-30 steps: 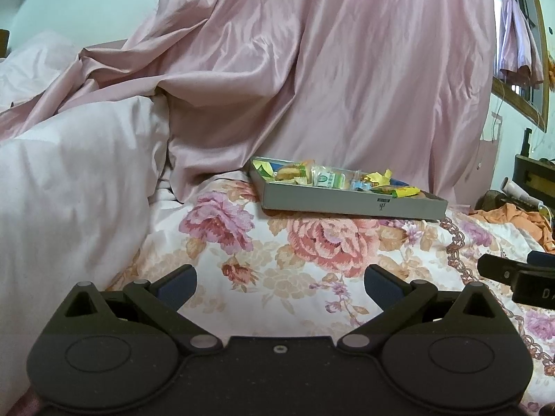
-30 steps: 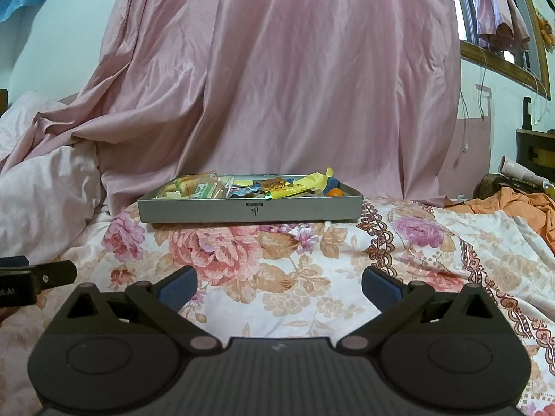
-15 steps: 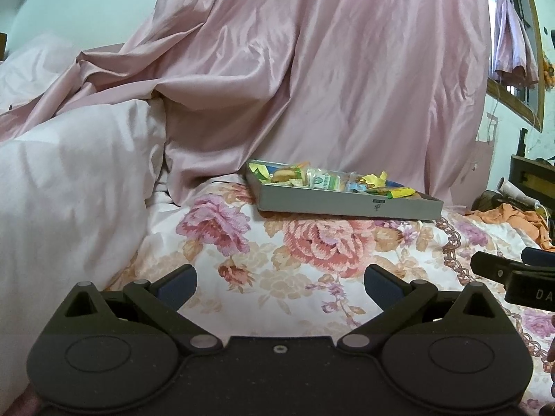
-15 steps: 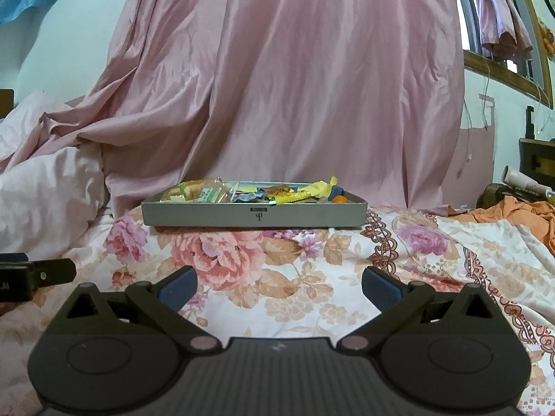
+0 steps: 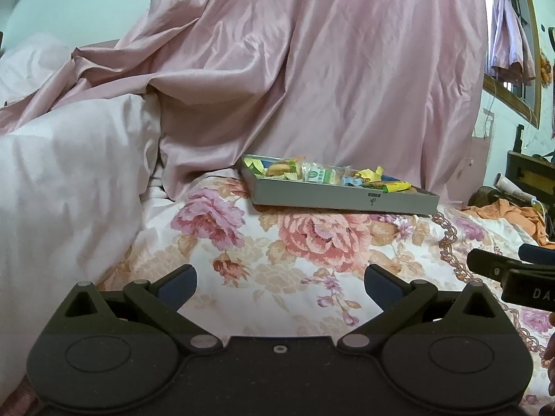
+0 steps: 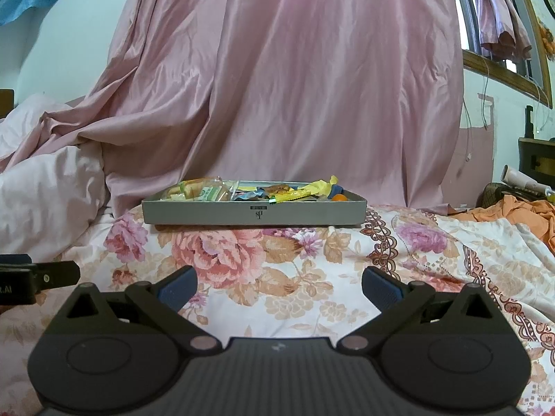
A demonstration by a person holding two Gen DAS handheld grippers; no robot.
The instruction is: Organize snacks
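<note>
A shallow grey box lies on the floral bedspread, filled with several wrapped snacks: yellow wrappers, a green-and-white packet, an orange piece. In the left wrist view the same grey box sits ahead and to the right, with snacks in it. My left gripper is open, empty, low over the bedspread, well short of the box. My right gripper is likewise open and empty, facing the box head-on. Each gripper shows at the edge of the other's view.
A pink satin curtain hangs behind the box. A pale pink duvet is heaped on the left. Orange cloth and dark furniture lie at the right. The floral bedspread stretches between grippers and box.
Both views have tilted slightly, so the box sits a little lower in the right wrist view and higher in the left wrist view. Both grippers stay open.
</note>
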